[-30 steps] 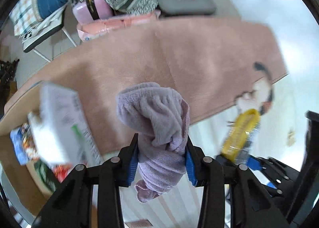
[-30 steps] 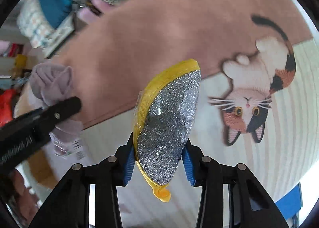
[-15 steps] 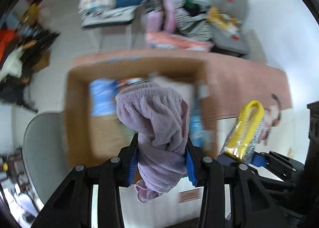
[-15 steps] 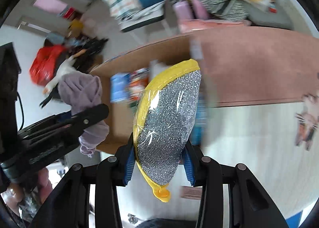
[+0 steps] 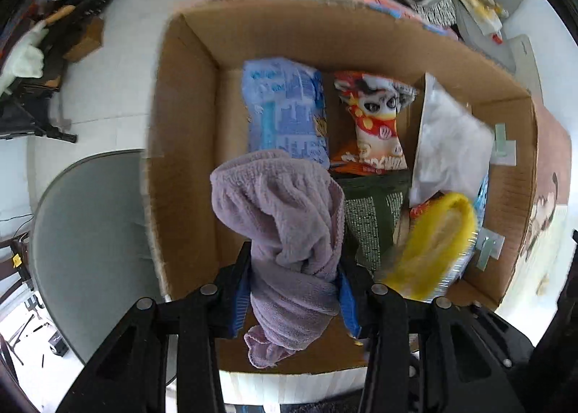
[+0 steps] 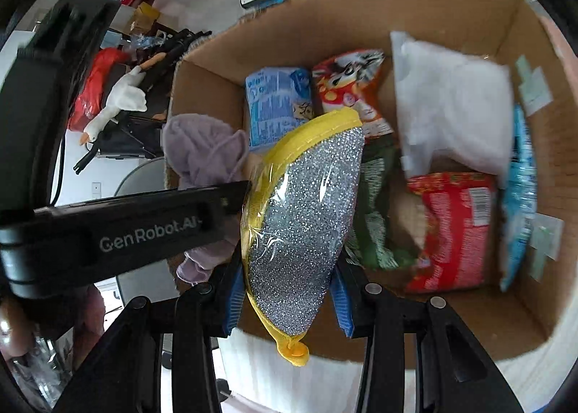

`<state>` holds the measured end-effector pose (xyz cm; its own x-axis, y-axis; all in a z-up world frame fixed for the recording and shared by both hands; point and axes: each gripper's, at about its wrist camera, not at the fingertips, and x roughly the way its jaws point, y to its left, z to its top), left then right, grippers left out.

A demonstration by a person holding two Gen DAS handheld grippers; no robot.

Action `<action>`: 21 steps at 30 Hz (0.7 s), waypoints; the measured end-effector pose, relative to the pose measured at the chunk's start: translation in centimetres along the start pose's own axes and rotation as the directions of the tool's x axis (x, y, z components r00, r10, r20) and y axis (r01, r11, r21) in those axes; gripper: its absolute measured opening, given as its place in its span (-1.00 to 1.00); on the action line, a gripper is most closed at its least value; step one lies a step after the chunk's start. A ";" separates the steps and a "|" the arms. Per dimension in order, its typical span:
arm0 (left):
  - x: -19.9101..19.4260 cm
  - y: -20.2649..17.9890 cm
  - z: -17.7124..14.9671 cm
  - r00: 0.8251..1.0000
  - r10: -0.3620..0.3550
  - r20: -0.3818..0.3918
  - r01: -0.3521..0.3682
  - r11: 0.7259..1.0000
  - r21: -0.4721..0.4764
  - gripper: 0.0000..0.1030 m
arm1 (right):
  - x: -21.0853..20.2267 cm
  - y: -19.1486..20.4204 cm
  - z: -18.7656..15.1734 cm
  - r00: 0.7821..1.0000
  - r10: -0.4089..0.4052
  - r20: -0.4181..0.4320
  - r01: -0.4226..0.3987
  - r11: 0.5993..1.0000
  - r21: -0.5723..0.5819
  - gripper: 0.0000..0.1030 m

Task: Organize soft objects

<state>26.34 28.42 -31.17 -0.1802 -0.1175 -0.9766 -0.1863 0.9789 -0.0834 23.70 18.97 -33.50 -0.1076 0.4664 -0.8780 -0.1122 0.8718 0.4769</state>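
Observation:
My left gripper (image 5: 293, 295) is shut on a bunched lilac towel (image 5: 285, 229) and holds it over the near left part of an open cardboard box (image 5: 180, 131). My right gripper (image 6: 287, 290) is shut on a silver glitter scrub pad with a yellow rim (image 6: 303, 218), held above the box's (image 6: 469, 1) near edge. The pad shows blurred in the left wrist view (image 5: 430, 247). The towel (image 6: 202, 149) and left gripper arm (image 6: 119, 229) show at the left of the right wrist view.
The box holds a blue packet (image 5: 285, 109), a red-and-white snack bag (image 5: 375, 124), a white soft pack (image 5: 451, 146), a green packet (image 6: 375, 203) and a red packet (image 6: 455, 229). A grey round seat (image 5: 86, 239) lies left. Clutter and a folding chair stand beyond.
Both grippers swung from the pink rug to directly over the open box and came closer to it. The towel and the scrub pad stay gripped.

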 end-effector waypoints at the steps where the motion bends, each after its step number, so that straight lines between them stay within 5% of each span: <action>1: 0.5 0.2 0.2 1.000 -0.001 -0.019 0.001 1.000 -0.012 -0.22 | 0.9 0.0 0.2 1.000 -0.015 -0.019 0.015 1.000 -0.002 -0.07; 2: 0.8 0.4 0.5 1.000 -0.011 -0.028 0.010 1.000 -0.018 -0.20 | 1.4 -0.1 0.4 0.999 -0.025 -0.023 0.025 1.000 -0.002 -0.07; 4: 1.0 0.5 0.6 0.999 -0.011 -0.040 0.011 1.000 -0.014 -0.18 | 2.2 -0.3 0.6 0.999 -0.016 -0.039 0.016 1.000 -0.003 0.40; 6: 1.0 0.3 0.7 1.000 0.004 -0.028 -0.004 1.000 0.004 0.18 | 2.6 -0.7 0.5 0.998 -0.007 -0.056 0.007 1.000 0.014 0.59; 8: 0.6 0.1 0.5 1.000 0.006 -0.009 -0.006 1.000 0.012 0.36 | 2.6 -1.1 0.4 0.998 -0.025 -0.051 0.026 0.999 0.021 0.59; 21: -2.1 -0.6 -2.8 0.994 -0.006 0.110 0.005 1.000 0.009 0.37 | -3.9 -3.7 -1.5 0.981 -0.195 -0.008 0.195 0.981 0.001 0.59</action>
<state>24.15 27.66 -28.54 -0.0714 -0.1045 -0.9920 -0.1787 0.9797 -0.0904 23.04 13.72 -31.78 -0.0918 0.2866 -0.9536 -0.1299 0.9461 0.2968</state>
